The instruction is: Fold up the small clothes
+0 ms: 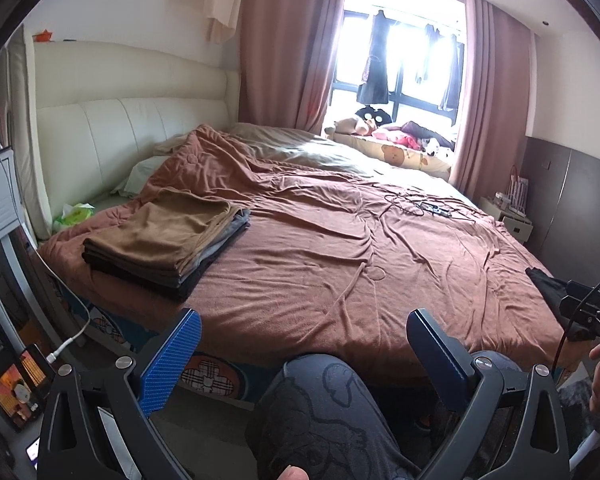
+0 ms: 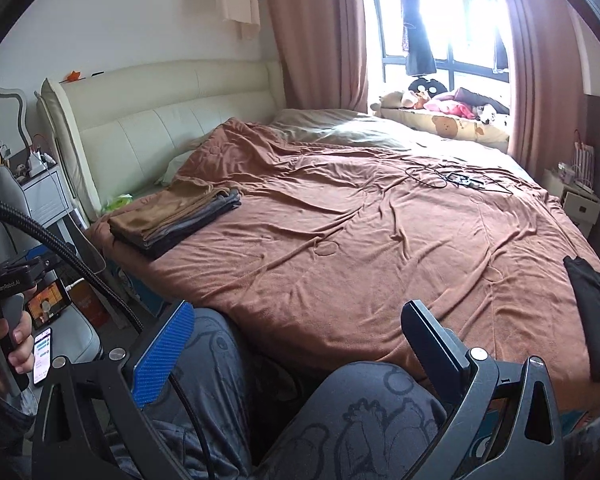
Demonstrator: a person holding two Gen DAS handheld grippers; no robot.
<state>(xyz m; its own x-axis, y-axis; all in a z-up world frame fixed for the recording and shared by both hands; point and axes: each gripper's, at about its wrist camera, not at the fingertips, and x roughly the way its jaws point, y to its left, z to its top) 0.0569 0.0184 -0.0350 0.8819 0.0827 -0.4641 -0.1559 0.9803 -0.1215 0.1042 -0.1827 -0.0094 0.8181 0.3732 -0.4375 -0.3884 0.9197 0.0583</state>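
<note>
A stack of folded clothes (image 1: 168, 236), brown on top and grey and black below, lies on the left side of the brown bed cover (image 1: 340, 248); it also shows in the right wrist view (image 2: 176, 216). A black garment (image 2: 594, 320) lies unfolded at the bed's right edge, partly seen in the left wrist view (image 1: 546, 284). My left gripper (image 1: 304, 340) is open and empty, held above my knees at the foot of the bed. My right gripper (image 2: 300, 332) is open and empty, also short of the bed.
Black cables and a small device (image 2: 456, 178) lie on the far right of the bed. My knees (image 1: 324, 400) are below the grippers. A phone (image 1: 18, 392) on a cord stands to the left. A nightstand (image 2: 576, 200) is at the right. Plush toys (image 1: 364, 124) sit by the window.
</note>
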